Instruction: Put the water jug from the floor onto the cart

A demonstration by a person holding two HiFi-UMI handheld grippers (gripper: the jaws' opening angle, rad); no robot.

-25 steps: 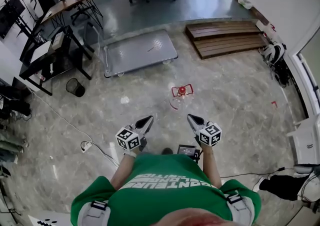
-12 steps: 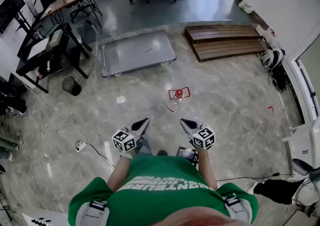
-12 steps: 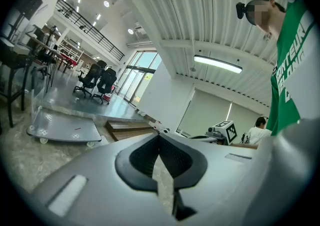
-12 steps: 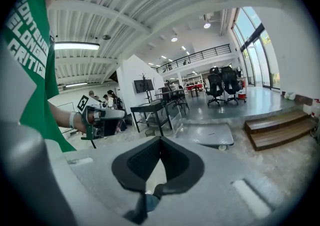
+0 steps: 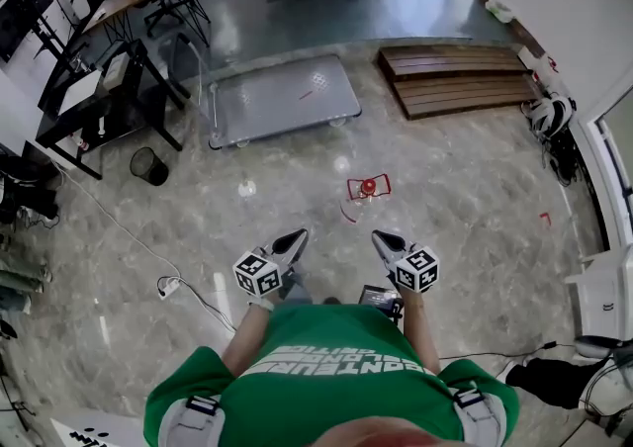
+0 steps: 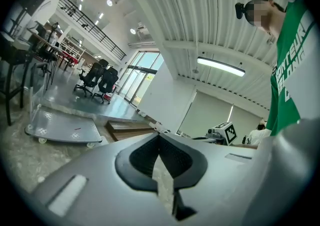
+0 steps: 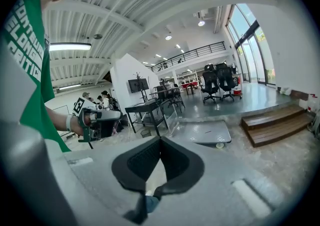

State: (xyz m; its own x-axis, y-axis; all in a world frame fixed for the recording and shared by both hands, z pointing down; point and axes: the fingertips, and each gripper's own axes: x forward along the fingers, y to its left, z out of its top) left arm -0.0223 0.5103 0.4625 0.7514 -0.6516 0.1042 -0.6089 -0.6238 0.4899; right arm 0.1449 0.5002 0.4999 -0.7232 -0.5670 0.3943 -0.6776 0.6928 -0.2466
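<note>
The jug (image 5: pixel 367 186) stands on the floor well apart from the cart (image 5: pixel 282 99), on the person's side of it. Farther from the cart, the left tool (image 5: pixel 295 236) and right tool (image 5: pixel 381 236) hover with jaws pressed together, holding nothing.

The water jug (image 5: pixel 368 186) is standing on the pale marbled floor (image 5: pixel 465 188), showing from above as a clear body with a red cap and a red handle frame. The cart (image 5: pixel 282 99), a flat grey platform on small wheels with an upright handle at its left end, is sitting well apart from the jug.
</note>
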